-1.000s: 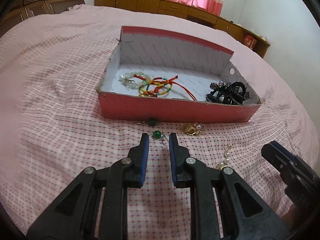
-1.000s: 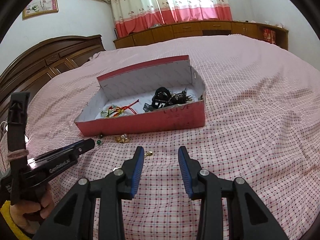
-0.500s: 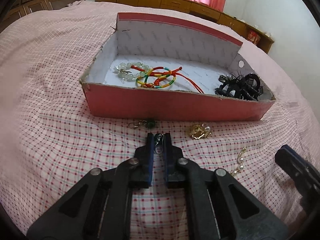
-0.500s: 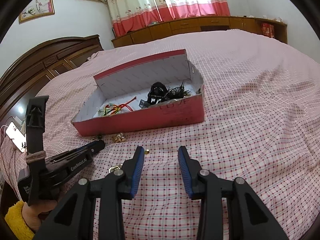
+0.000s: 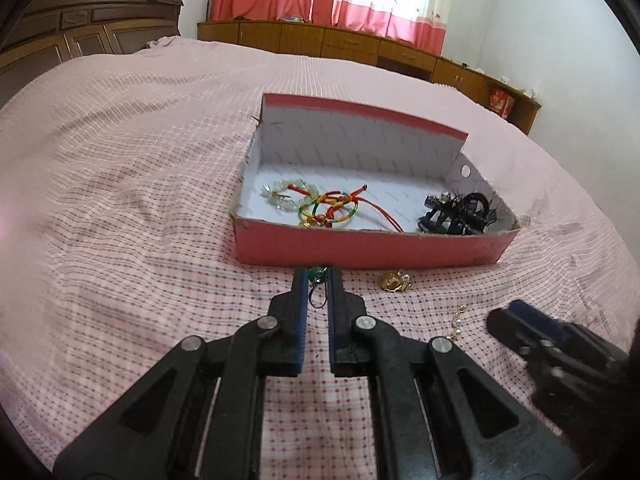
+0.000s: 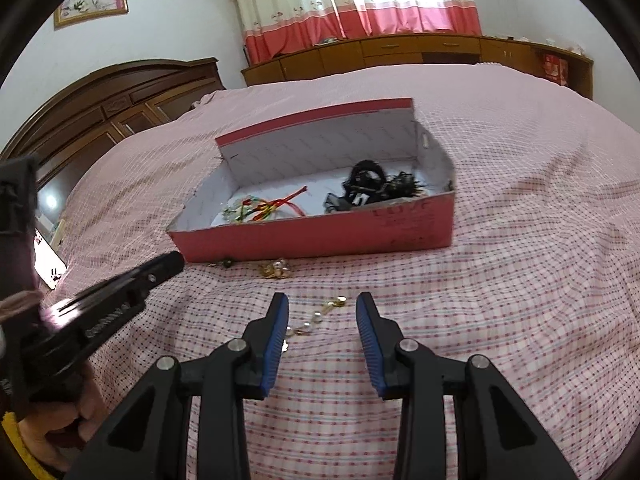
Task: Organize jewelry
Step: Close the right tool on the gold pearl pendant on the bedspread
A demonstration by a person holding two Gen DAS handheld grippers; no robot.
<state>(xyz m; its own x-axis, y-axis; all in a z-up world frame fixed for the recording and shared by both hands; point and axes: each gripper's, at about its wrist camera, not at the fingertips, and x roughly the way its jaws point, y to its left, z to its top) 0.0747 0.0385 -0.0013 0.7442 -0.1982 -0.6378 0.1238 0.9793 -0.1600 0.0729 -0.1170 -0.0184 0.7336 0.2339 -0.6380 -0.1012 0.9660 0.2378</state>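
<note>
A red cardboard box (image 5: 360, 250) (image 6: 320, 240) lies open on the bed, holding bead and cord bracelets (image 5: 320, 204) and black hair clips (image 5: 460, 212). My left gripper (image 5: 318, 276) is shut on a green bead earring (image 5: 319, 271) and holds it just in front of the box's near wall. A gold and pearl piece (image 5: 395, 281) (image 6: 276, 270) lies on the sheet by the box. A pearl drop earring (image 6: 316, 318) (image 5: 458, 320) lies between the fingers of my open right gripper (image 6: 322, 308). Another green bead earring (image 6: 226, 264) lies by the box.
The bed has a pink checked sheet (image 5: 120, 220). A dark wooden headboard (image 6: 100, 96) stands at the left, and low wooden cabinets (image 6: 400, 52) with pink curtains run along the far wall. A phone (image 6: 48, 256) lies at the bed's left edge.
My left gripper closed on the green bead earring and lifted it off the sheet toward the box. My right gripper moved forward over the pearl drop earring, still open.
</note>
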